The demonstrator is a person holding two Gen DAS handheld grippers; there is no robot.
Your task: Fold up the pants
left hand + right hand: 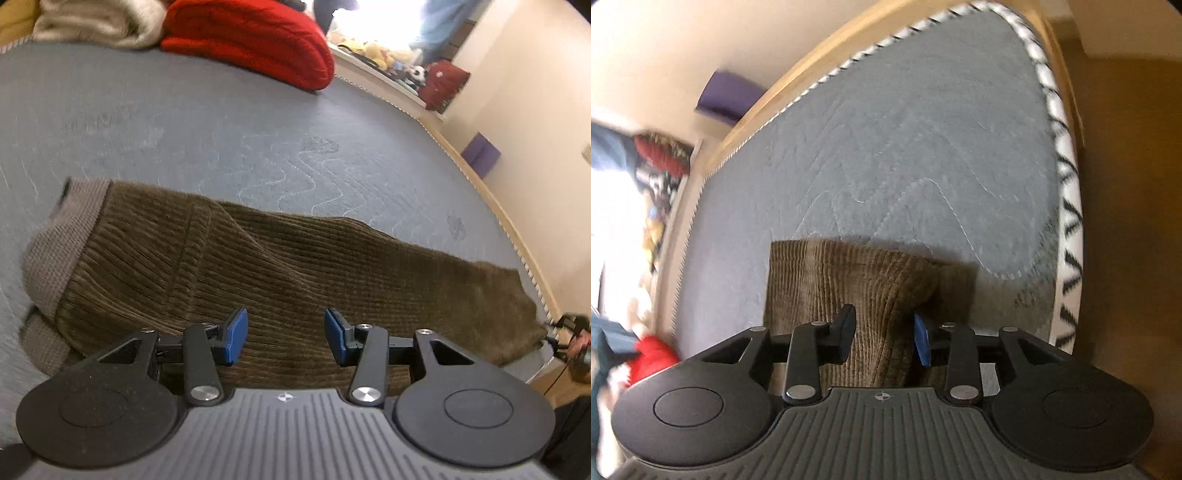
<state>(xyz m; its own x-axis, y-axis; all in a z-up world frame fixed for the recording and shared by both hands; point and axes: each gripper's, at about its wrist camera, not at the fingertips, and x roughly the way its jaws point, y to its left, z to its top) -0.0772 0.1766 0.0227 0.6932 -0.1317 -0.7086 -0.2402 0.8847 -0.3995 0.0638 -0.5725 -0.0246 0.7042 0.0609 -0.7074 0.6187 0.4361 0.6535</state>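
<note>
Your brown corduroy pants [258, 266] lie stretched across the near part of the grey quilted mattress [221, 122], grey ribbed waistband at the left, leg end at the right edge. Your left gripper [286, 341] hovers above the middle of them, fingers wide apart. Your right gripper [882, 341] has its fingers narrowed around a raised fold of the leg end [871, 291]. A red cushion [255, 40] sits far behind.

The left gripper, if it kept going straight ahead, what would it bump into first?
Most likely the brown pants. The left gripper is open and the cloth lies right between and ahead of its fingers. The gray mattress comes after, though depth is hard to judge.
</note>
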